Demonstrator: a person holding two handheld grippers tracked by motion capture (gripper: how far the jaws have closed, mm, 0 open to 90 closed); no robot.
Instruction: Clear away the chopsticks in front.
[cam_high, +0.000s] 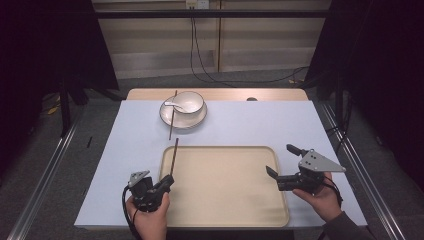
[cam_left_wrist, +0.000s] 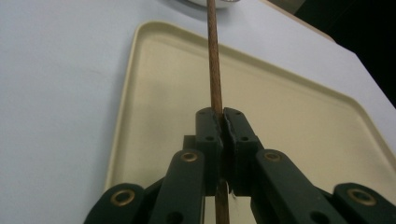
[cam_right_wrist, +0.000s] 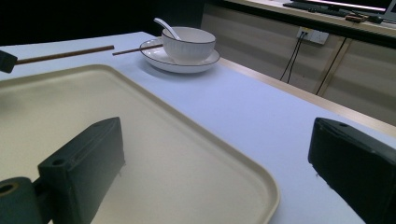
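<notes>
At the left we hold the left gripper (cam_high: 167, 183) over the near-left corner of the tray (cam_high: 225, 210), its jaws pinched on the near end of a brown chopstick (cam_high: 174, 156). The stick runs straight away from us along the tray's left rim, its far tip reaching just past the tray's far-left corner, and the left gripper view shows it rising dead centre between the closed pads, with a stub poking out behind them. So the long axis points from our left hand toward the plate (cam_high: 170, 119) at the far side of the bench (cam_high: 130, 150).

A little further on, the second chopstick (cam_high: 172, 116) lies on the plate's left rim, roughly parallel to the held one and continuing almost the same line. The bowl (cam_high: 188, 102) sits on the plate with a white spoon (cam_high: 173, 104) in it.

At the right, the right gripper (cam_high: 280, 161) hangs spread wide and empty over the tray's right edge, well apart from both sticks.

We judge the next move is to lay the held chopstick down on the tray; since it already lies lengthwise beside the rim, a small sideways shift to the right and a release should do. The left hand is also the nearer one to the second chopstick.
</notes>
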